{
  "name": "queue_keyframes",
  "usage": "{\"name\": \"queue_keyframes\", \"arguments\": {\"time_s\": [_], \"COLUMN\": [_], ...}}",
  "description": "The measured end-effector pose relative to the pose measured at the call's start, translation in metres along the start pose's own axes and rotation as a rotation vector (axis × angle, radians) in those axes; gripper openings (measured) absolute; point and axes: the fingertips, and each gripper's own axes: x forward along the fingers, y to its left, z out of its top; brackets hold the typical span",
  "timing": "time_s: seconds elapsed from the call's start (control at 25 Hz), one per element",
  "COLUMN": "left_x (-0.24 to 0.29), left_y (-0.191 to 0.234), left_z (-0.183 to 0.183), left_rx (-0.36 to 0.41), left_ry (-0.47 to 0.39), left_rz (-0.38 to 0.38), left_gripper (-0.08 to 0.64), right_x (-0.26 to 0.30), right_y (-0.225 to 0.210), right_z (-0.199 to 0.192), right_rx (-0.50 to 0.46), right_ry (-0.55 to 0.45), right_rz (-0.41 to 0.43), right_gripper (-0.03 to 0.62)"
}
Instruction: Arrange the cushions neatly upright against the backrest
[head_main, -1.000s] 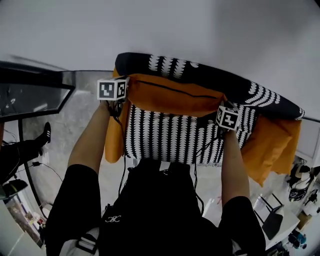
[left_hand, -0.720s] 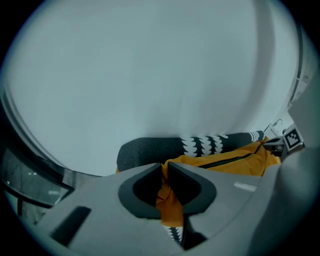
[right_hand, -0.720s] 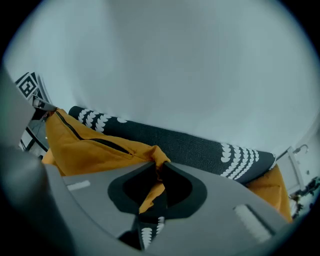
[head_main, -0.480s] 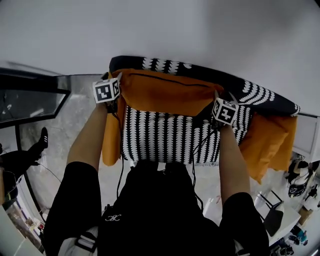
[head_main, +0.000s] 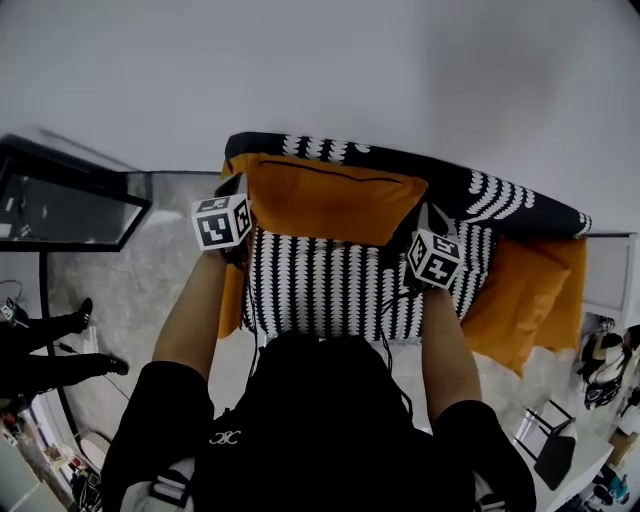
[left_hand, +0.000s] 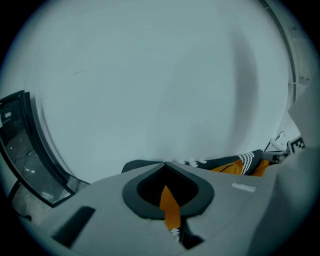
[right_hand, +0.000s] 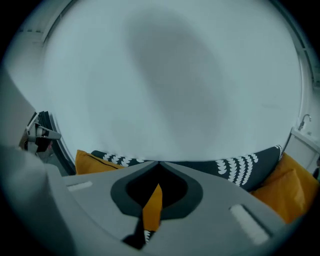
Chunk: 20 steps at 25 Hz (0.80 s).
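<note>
A black-and-white patterned sofa (head_main: 330, 290) is seen. Against its backrest (head_main: 480, 190) a plain orange cushion (head_main: 325, 200), rectangular with a dark seam line, is held upright. Its fabric is clamped at either lower corner by the left gripper (left_hand: 165, 167) and right gripper (right_hand: 159, 167), jaws just closed.

Backrest (head_main: 500, 192) behind cushion (head_main: 330, 200) (second cushion (head_main: 525, 290) rightward)

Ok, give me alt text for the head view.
Seen from above, a person holds an orange cushion by its two ends with the left gripper and right gripper, jaws just closed, in front of the backrest of a black-and-white patterned sofa. A second orange cushion sits at its right end.
</note>
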Motion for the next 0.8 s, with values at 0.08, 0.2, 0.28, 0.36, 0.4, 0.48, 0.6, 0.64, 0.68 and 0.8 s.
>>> {"name": "queue_keyframes", "arguments": {"time_s": [0.08, 0.2, 0.28, 0.36, 0.4, 0.48, 0.6, 0.64, 0.68, 0.8], "left_x": [-0.023, -0.056, -0.077, -0.096, -0.103, -0.113, -0.133, -0.142, -0.152, -0.179], "left_y": [-0.037, -0.090, -0.124, -0.155, -0.169, -0.194, -0.221, -0.229, -0.235, -0.247], "left_z": [0.022, 0.051, 0.063, 0.071, 0.076, 0.092, 0.118, 0.125, 0.134, 0.161], "left_rx": [0.037, 0.144, 0.184, 0.190, 0.186, 0.179, 0.170, 0.164, 0.158, 0.171], "left_ry": [-0.058, -0.142, -0.189, -0.225, -0.244, -0.289, -0.356, -0.376, -0.394, -0.433], "left_rz": [-0.035, -0.059, -0.074, -0.093, -0.105, -0.132, -0.161, -0.168, -0.175, -0.192], "left_gripper": [0.009, 0.009, 0.009, 0.009, 0.009, 0.009, 0.009, 0.009, 0.009, 0.009], "right_x": [-0.018, -0.045, -0.067, -0.091, -0.102, -0.120, -0.148, -0.159, -0.169, -0.193], "right_y": [0.005, 0.014, 0.021, 0.027, 0.029, 0.031, 0.037, 0.041, 0.046, 0.061], "right_z": [0.015, 0.046, 0.067, 0.090, 0.102, 0.128, 0.159, 0.166, 0.175, 0.201], "right_rx": [0.010, 0.010, -0.003, -0.025, -0.028, -0.016, -0.012, -0.022, -0.035, -0.062], "right_ry": [-0.043, -0.127, -0.190, -0.264, -0.306, -0.394, -0.490, -0.511, -0.530, -0.570], "right_rz": [0.019, 0.051, 0.079, 0.107, 0.121, 0.146, 0.180, 0.190, 0.199, 0.224], "right_gripper": [0.008, 0.008, 0.008, 0.008, 0.008, 0.008, 0.008, 0.008, 0.008, 0.008]}}
